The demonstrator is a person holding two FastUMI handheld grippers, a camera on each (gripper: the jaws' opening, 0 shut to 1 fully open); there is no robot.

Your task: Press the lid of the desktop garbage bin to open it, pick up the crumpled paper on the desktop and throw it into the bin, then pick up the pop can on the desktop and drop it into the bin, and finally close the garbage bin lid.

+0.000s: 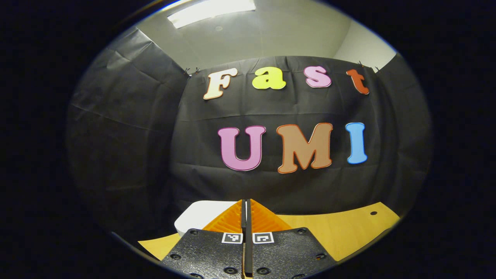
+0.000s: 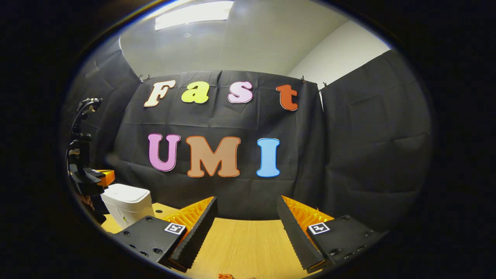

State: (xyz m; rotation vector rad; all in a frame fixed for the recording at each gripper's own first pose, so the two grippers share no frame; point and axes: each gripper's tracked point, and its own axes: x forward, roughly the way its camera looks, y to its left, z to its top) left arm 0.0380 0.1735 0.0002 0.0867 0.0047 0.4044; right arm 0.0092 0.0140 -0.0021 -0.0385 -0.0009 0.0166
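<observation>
The left tongs (image 1: 246, 209) are sitting low in the left gripper view, and their two fingers are pressing flat against each other with nothing between them. They are pointing toward the black cloth wall (image 1: 294, 186) at the back of the booth. Just past their tips, a little to the left, the white garbage bin (image 1: 201, 217) is standing on the wooden table (image 1: 341, 232). Its rounded lid is lying down flat, so the bin is looking closed. The tips are hanging over or just beside the bin's top, but I cannot tell if they are touching it.

In the right gripper view, the right tongs (image 2: 246, 217) are spreading wide, with a big gap between the two fingers and nothing in them. The bare wooden table (image 2: 240, 240) is showing through the gap. The white garbage bin (image 2: 126, 205) is standing far over on the left side of this view, near the back edge of the table, with its lid down. The left tongs (image 2: 87, 176) are hanging right beside the bin there, just above its top, and a black stalk of gear is sticking up from them.

A small orange-brown thing (image 2: 224, 276) is peeking in at the very bottom edge of the right gripper view, on the table, but it is too cut off to tell what it is.

A bright ceiling light (image 1: 211, 9) is glowing above the booth.
</observation>
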